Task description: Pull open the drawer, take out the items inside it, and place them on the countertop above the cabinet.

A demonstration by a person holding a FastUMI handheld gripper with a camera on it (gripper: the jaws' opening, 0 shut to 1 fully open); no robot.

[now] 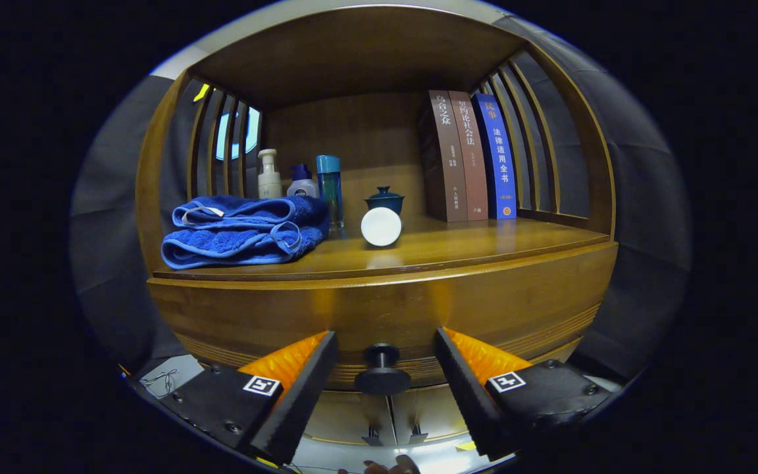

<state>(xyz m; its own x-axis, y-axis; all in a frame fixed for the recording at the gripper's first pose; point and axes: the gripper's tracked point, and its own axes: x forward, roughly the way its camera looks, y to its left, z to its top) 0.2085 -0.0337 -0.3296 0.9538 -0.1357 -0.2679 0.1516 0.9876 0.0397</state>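
A wooden cabinet's drawer front faces me, closed, with a dark round knob low at its middle. My gripper is open, its two fingers standing either side of the knob with a gap on each side and not touching it. Above the drawer runs the wooden countertop. The drawer's inside is hidden.
On the countertop lie a folded blue towel, three bottles behind it, a white round lid or jar, a dark lidded cup and three upright books. Slatted sides and a wooden roof enclose the shelf. Bare countertop lies right of the jar.
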